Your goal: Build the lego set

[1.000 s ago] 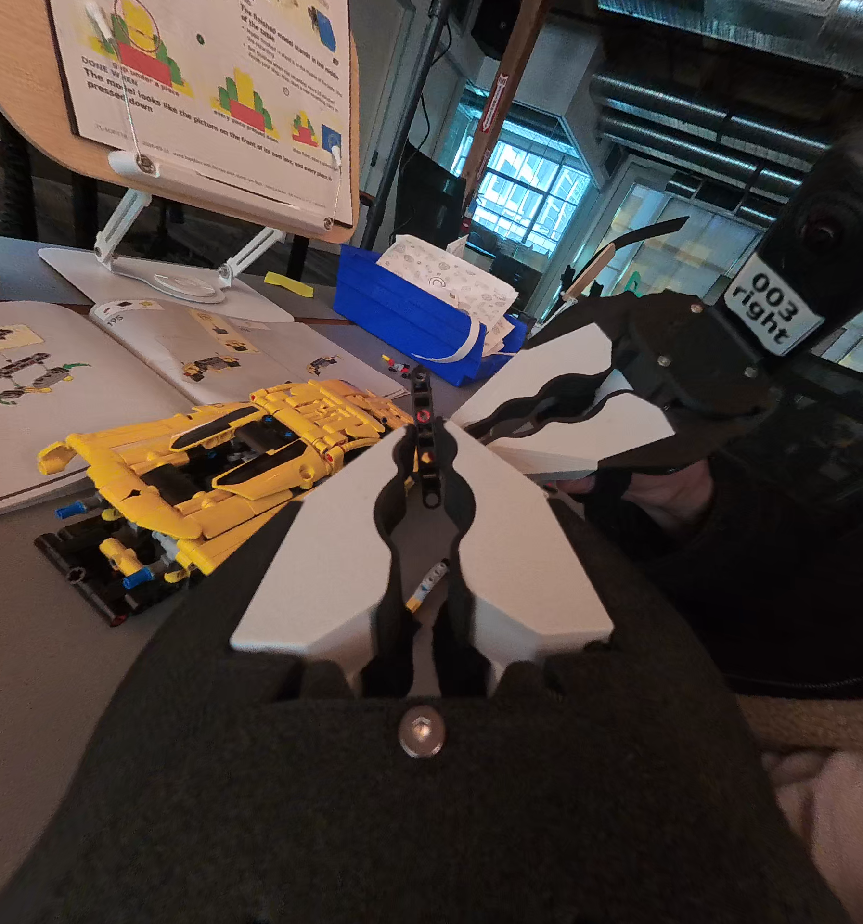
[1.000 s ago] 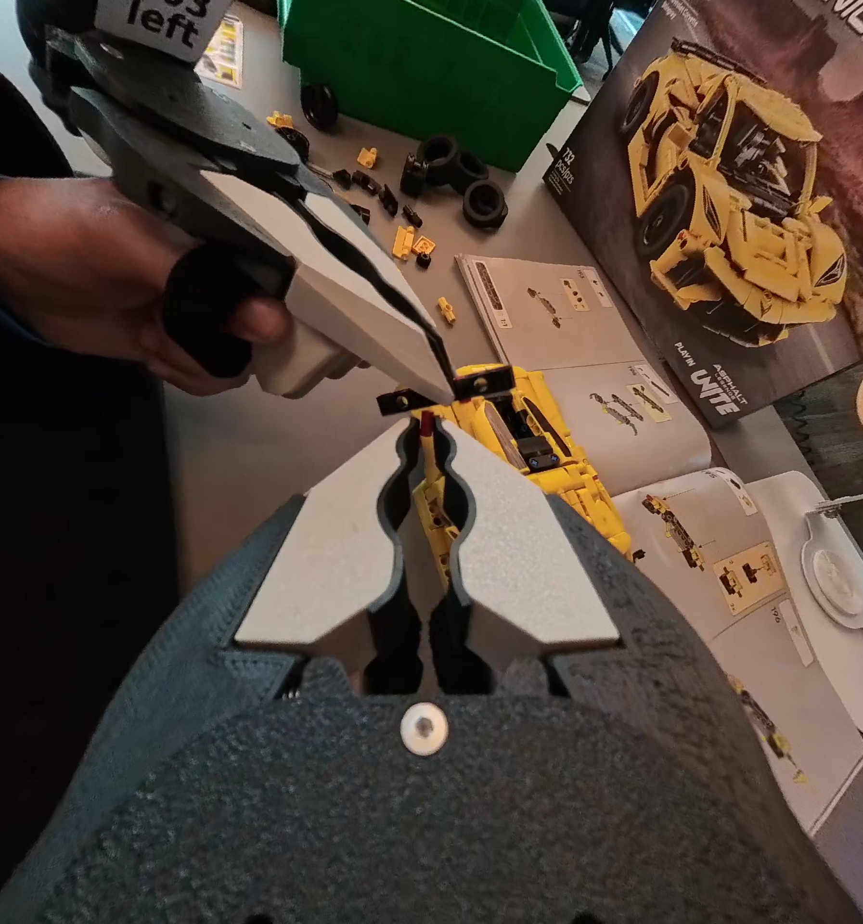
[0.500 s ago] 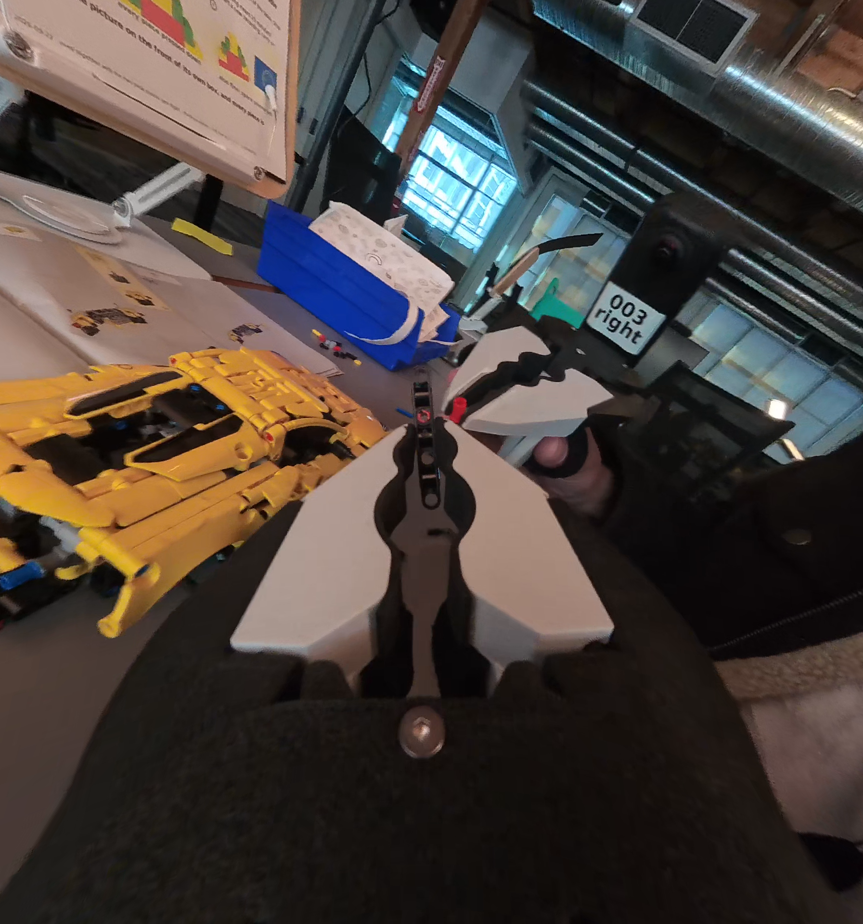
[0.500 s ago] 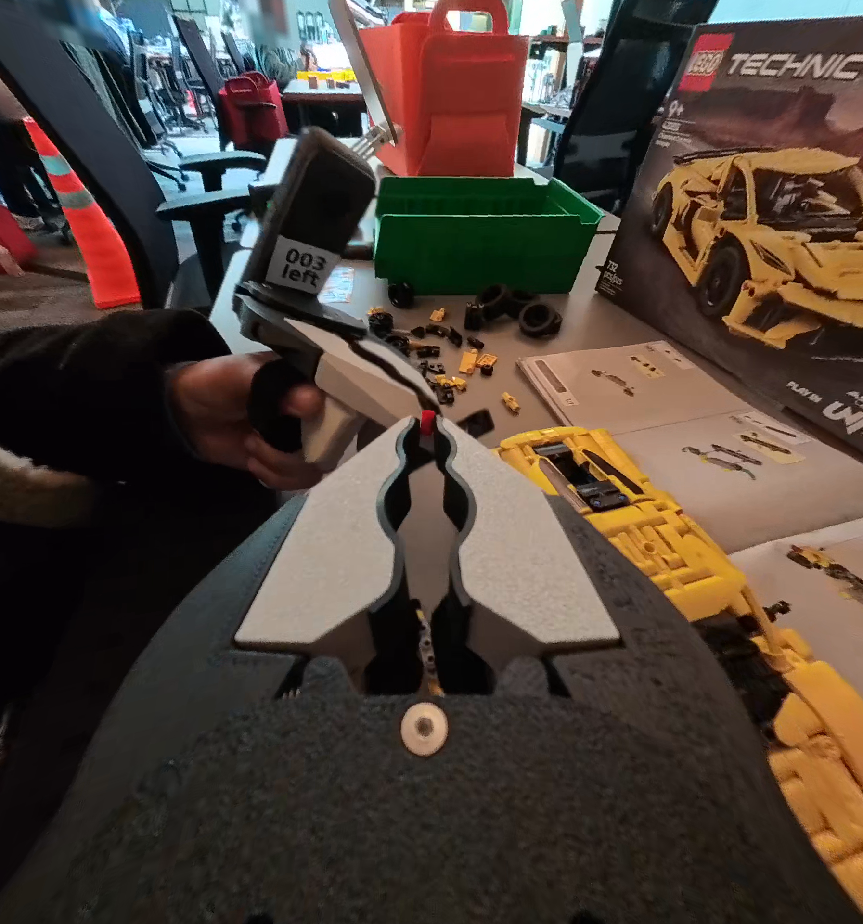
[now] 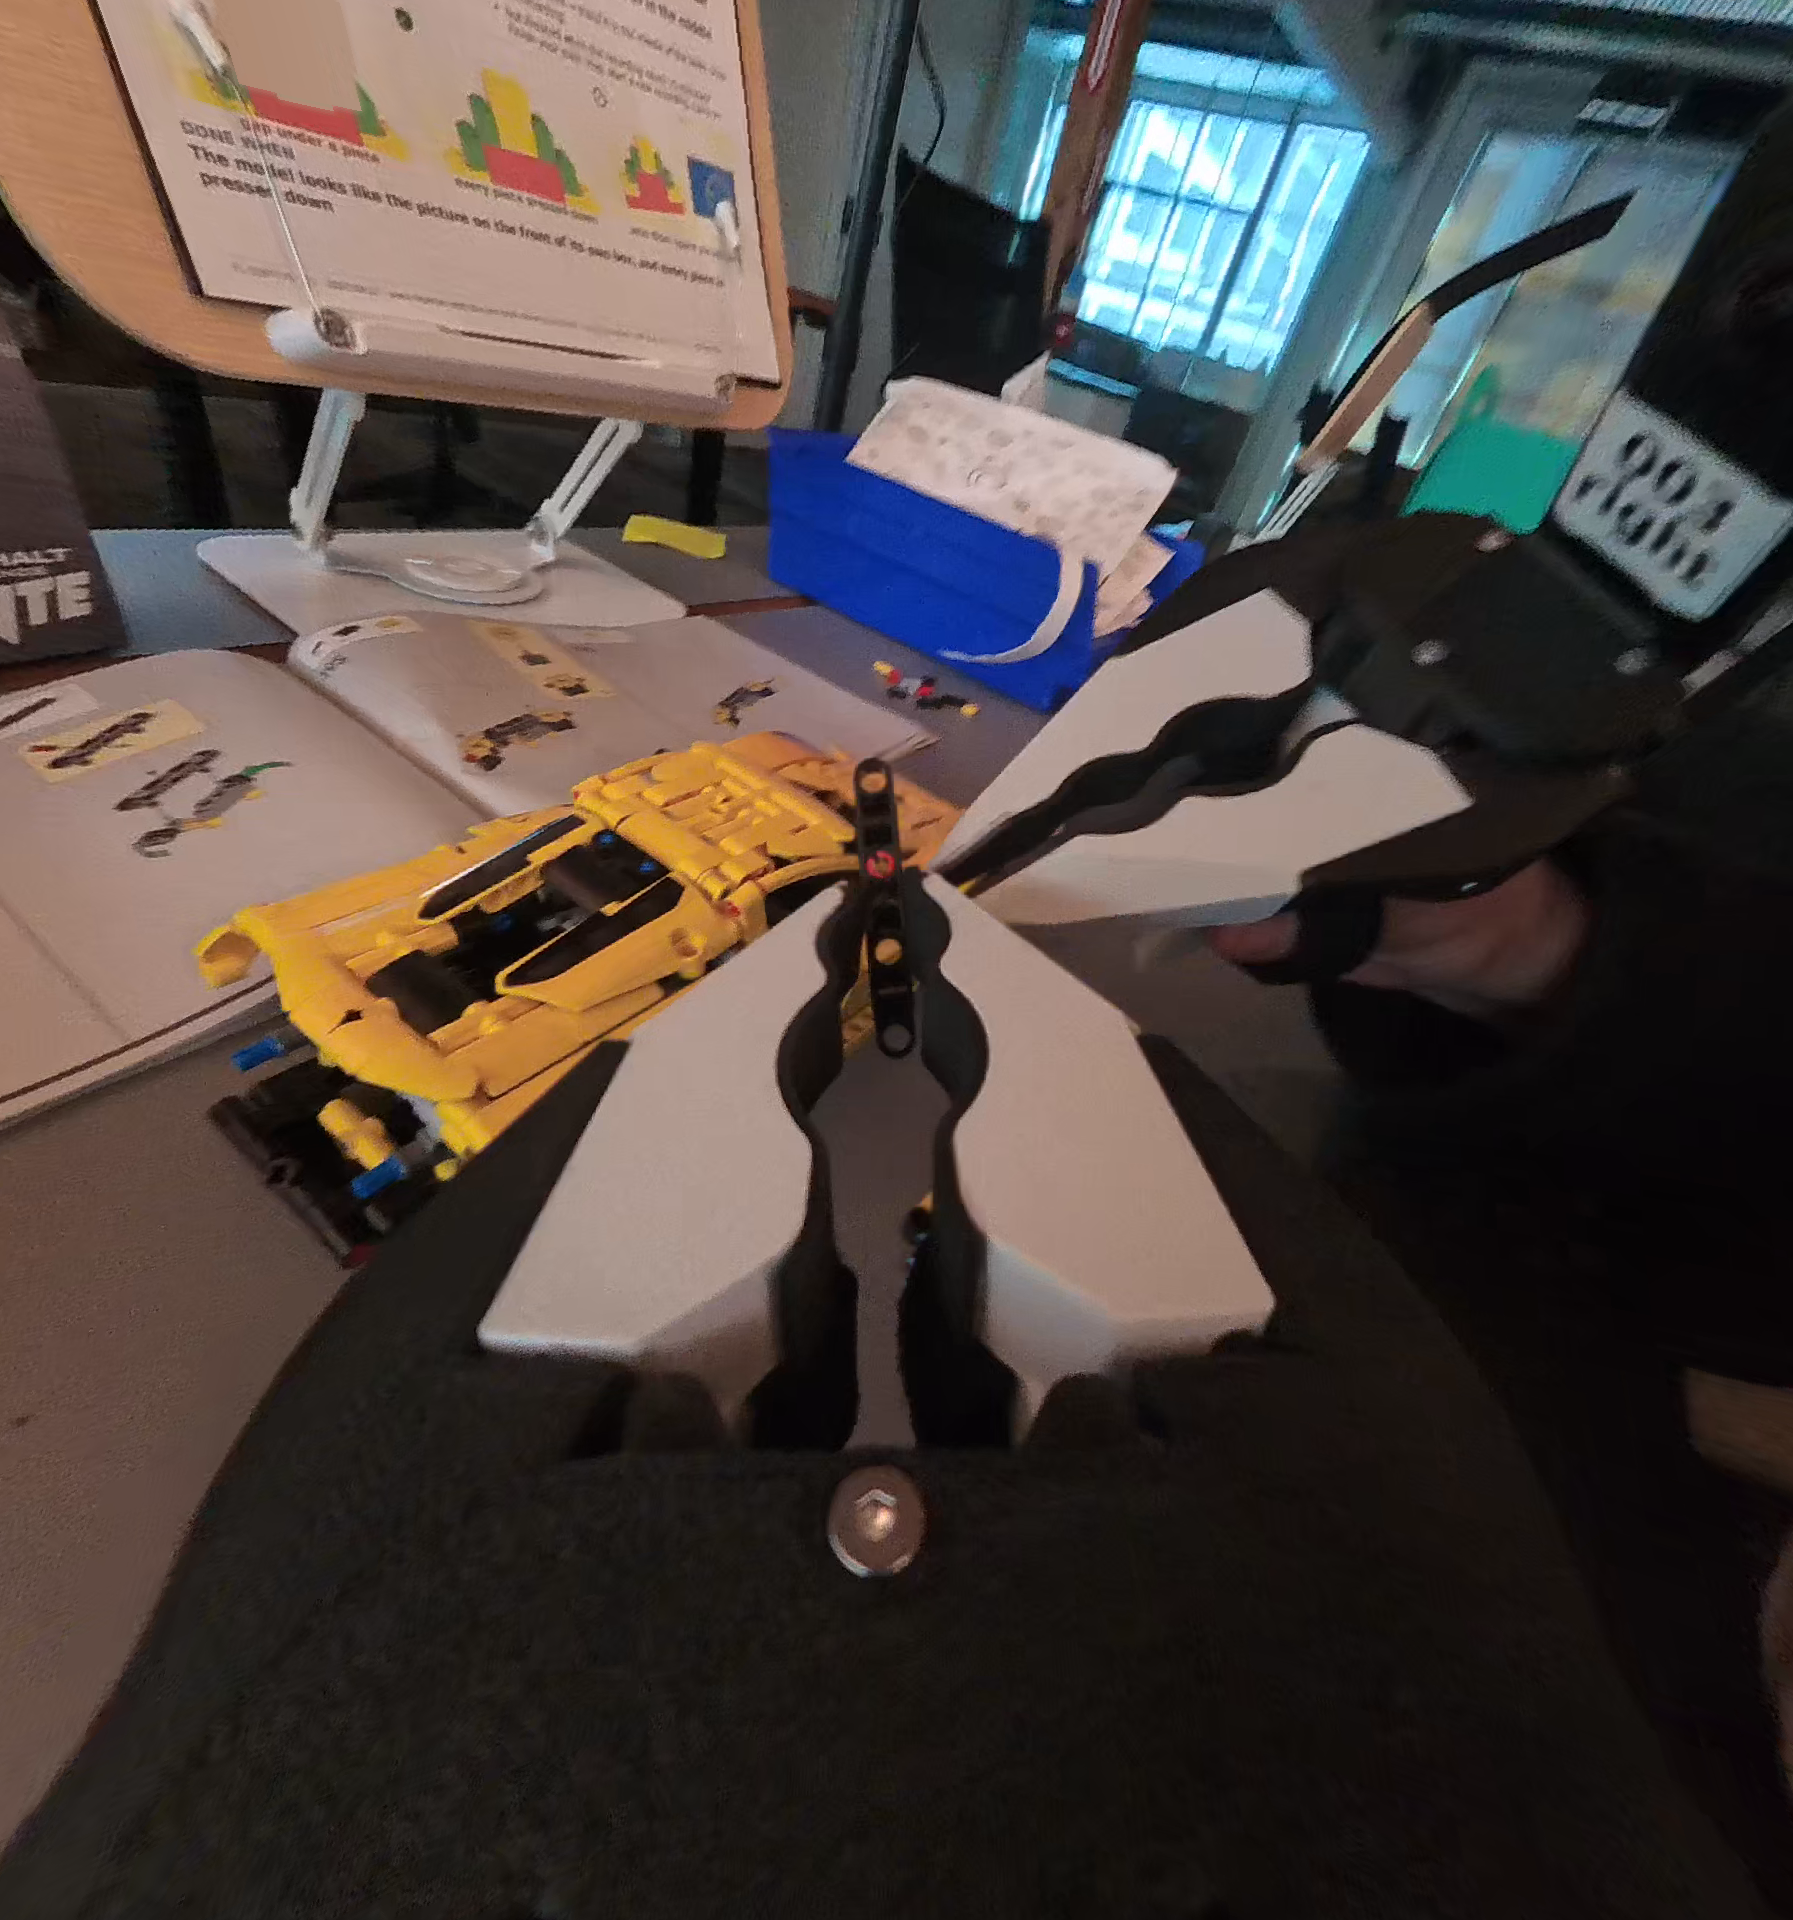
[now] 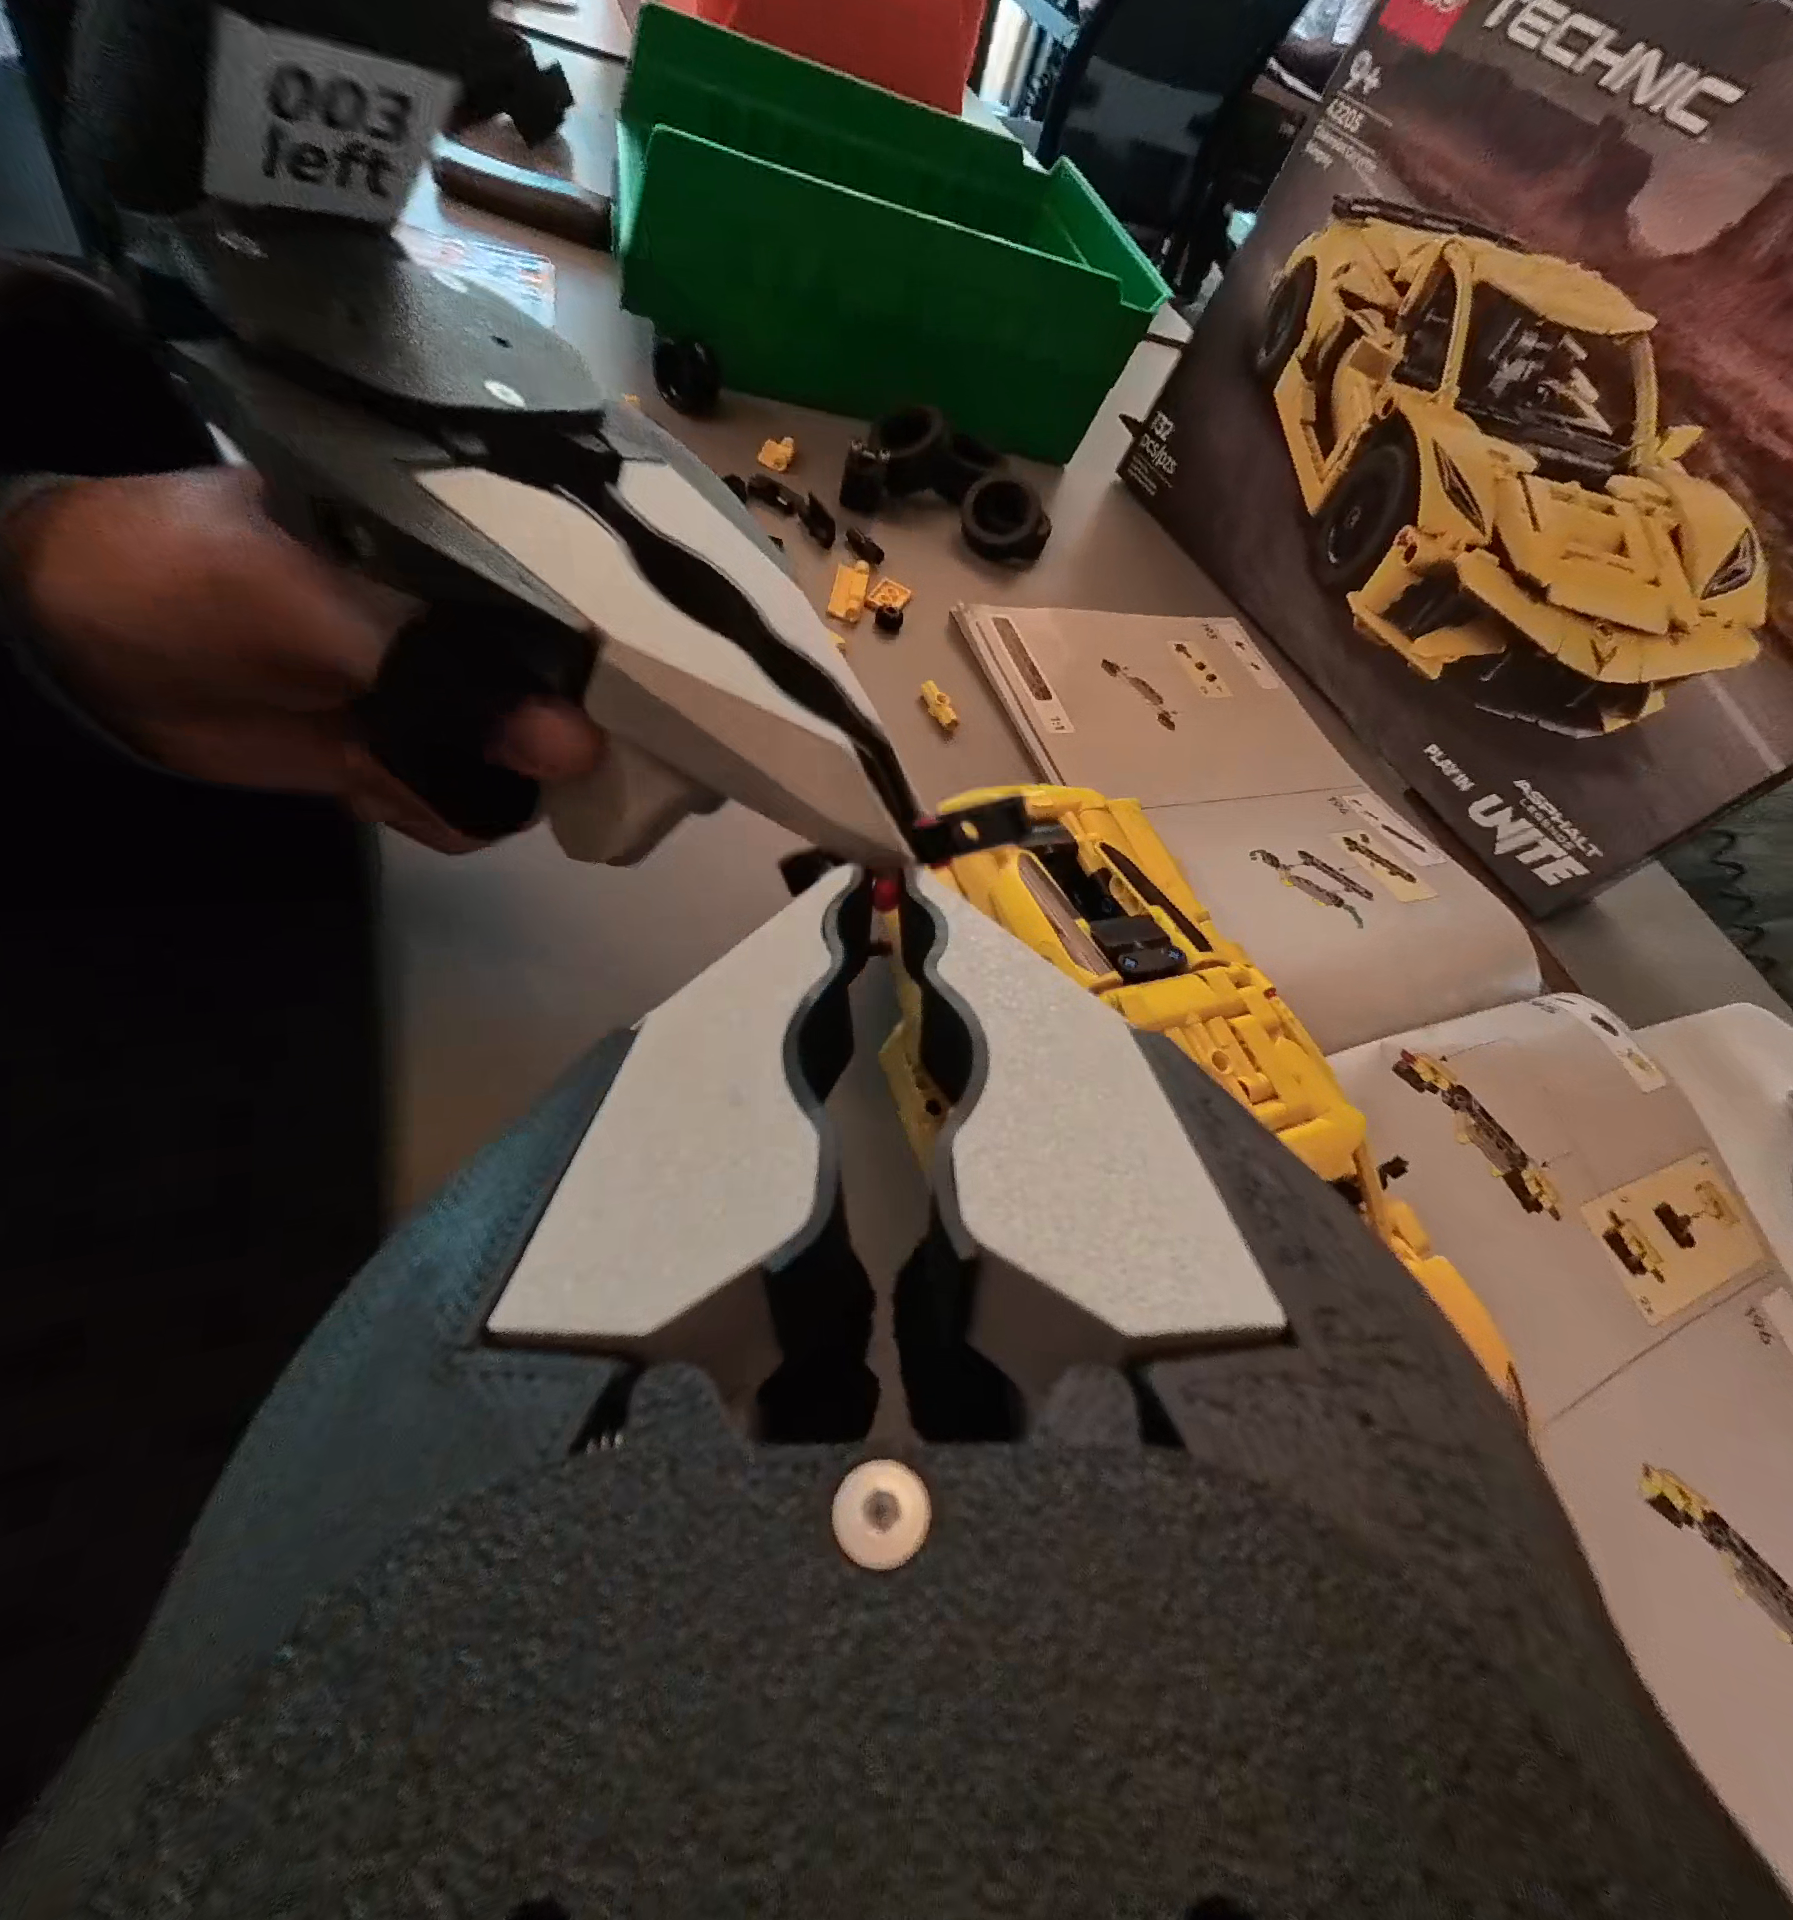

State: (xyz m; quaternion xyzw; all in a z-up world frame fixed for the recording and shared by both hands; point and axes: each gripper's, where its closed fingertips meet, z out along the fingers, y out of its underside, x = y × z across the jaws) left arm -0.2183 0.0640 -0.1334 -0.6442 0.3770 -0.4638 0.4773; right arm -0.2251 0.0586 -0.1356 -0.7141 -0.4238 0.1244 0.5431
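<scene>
The left gripper (image 5: 879, 896) is pinching one black beam (image 5: 884, 914) above the yellow car (image 5: 559, 914). The right gripper (image 6: 879, 891), tips nearly touching it, is seemingly clamping one red pin (image 6: 884, 889). Open table (image 6: 518, 935) is lying beside them.

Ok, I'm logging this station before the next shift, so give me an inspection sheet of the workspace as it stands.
Surface: grey table, crowded toward the far side.
Job's things: part-built yellow car lying on the open instruction booklet; set box standing behind; black beam with a red pin in it.
Clutter: loose black tyres and small yellow and black parts in front of the green bin; blue bin holding paper; instruction sheet on a stand.
Grippers: left claw shut on the black beam; right claw shut on a red pin, tip close to the beam.
Cables: nothing seen.
Surroundings: windows and ceiling ducting; an orange bag behind the green bin.
</scene>
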